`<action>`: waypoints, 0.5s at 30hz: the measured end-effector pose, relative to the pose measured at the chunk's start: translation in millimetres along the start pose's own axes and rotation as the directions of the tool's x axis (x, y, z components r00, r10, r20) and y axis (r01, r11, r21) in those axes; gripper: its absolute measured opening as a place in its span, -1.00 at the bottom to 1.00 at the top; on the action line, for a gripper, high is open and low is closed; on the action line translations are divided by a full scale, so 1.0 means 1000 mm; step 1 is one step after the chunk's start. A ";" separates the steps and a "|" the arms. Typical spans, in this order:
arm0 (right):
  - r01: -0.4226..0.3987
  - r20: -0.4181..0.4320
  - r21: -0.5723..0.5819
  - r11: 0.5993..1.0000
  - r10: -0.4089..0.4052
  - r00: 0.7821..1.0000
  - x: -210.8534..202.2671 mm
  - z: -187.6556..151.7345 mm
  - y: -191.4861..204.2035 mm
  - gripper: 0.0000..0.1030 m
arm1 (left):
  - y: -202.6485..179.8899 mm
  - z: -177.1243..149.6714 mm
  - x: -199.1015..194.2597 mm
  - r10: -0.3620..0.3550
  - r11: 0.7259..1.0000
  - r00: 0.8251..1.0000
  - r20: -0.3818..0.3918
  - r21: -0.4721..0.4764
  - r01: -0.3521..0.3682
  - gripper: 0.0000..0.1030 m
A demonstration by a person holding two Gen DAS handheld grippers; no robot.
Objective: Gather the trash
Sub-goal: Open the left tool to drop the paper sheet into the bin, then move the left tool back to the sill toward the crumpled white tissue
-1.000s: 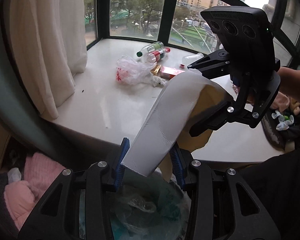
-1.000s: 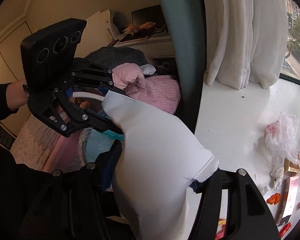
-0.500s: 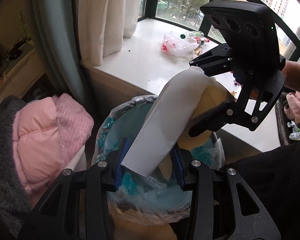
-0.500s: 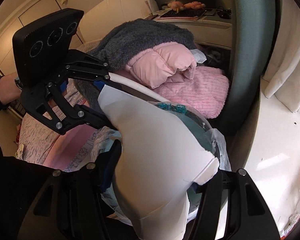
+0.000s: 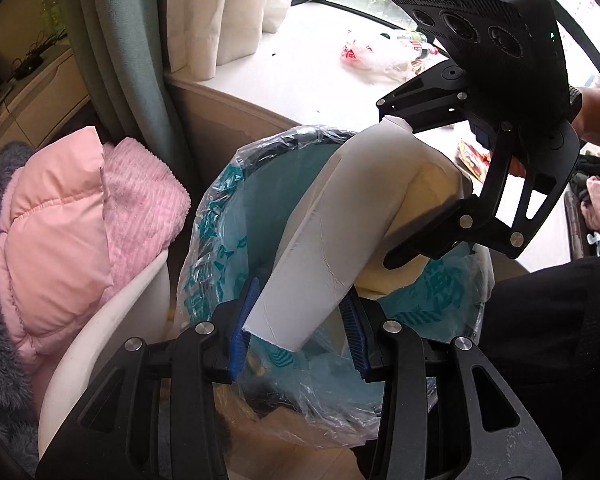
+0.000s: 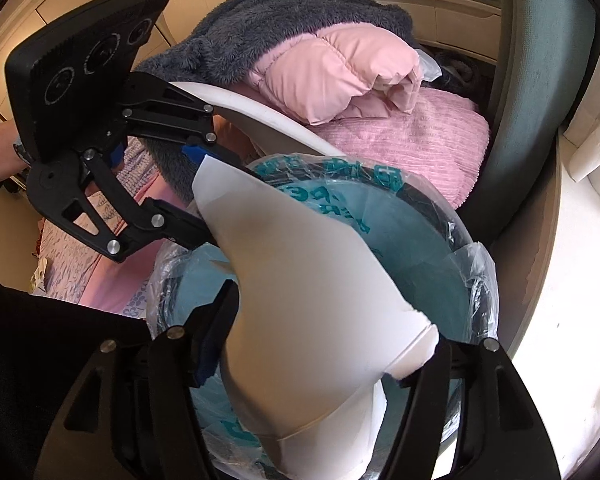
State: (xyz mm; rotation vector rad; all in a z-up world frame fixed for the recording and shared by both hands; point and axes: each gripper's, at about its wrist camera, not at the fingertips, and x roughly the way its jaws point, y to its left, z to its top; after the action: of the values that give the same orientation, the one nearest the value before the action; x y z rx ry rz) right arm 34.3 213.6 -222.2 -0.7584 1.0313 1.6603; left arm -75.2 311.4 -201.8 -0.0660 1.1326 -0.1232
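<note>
A bent sheet of white cardboard [image 5: 340, 216] hangs over the open mouth of a trash bin [image 5: 220, 184] lined with a clear, teal-printed bag. My left gripper [image 5: 300, 312] is shut on the sheet's lower end, its blue pads against both edges. My right gripper [image 5: 392, 184] clasps the upper, folded end; its jaws are opening, with the cardboard between them and touching both fingers. The right wrist view looks down the cardboard [image 6: 300, 272] between the right gripper's [image 6: 328, 332] fingers, with the bin [image 6: 440, 208] beneath and the left gripper [image 6: 198, 196] at the far end.
A pink jacket [image 5: 60, 220] and grey fleece are piled on a white chair edge [image 5: 100, 340] left of the bin. Behind the bin runs a white window sill [image 5: 300, 76] with a plastic bag [image 5: 364, 56] and bottles. Curtains [image 5: 220, 12] hang at the left.
Both grippers carried the cardboard away from the sill and down over the bin's mouth. The right gripper's jaws now stand a little wider.
</note>
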 end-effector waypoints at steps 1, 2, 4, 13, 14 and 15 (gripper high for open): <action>0.011 0.002 -0.007 1.000 -0.011 1.000 -0.001 -0.001 0.000 0.29 | -0.001 0.001 0.001 0.002 1.000 1.000 -0.003 0.007 -0.002 -0.25; 0.022 0.009 -0.012 1.000 -0.021 1.000 -0.003 -0.001 -0.002 0.32 | -0.002 0.001 0.002 0.010 1.000 1.000 -0.005 0.014 -0.010 -0.24; 0.034 0.024 -0.014 0.999 -0.034 0.999 -0.007 -0.002 -0.005 0.44 | -0.002 0.000 0.002 0.019 1.000 1.000 -0.007 0.017 -0.019 -0.11; 0.119 0.140 0.042 0.992 -0.124 0.982 -0.046 -0.015 -0.012 0.87 | -0.005 0.002 -0.012 0.071 0.997 0.995 0.072 -0.037 -0.069 0.88; 0.135 0.158 0.065 0.989 -0.144 0.977 -0.052 -0.018 -0.013 0.87 | -0.006 0.004 -0.013 0.070 0.997 0.994 0.080 -0.040 -0.067 0.88; 0.150 0.173 0.088 0.985 -0.163 0.971 -0.058 -0.020 -0.013 0.87 | -0.008 0.005 -0.014 0.066 0.997 0.994 0.089 -0.043 -0.062 0.88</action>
State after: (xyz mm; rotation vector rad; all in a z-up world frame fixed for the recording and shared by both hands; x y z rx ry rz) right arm 64.5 173.1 -185.5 -0.6130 0.8783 1.5164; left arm -76.5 305.2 -186.3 -0.0700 1.0460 -0.0400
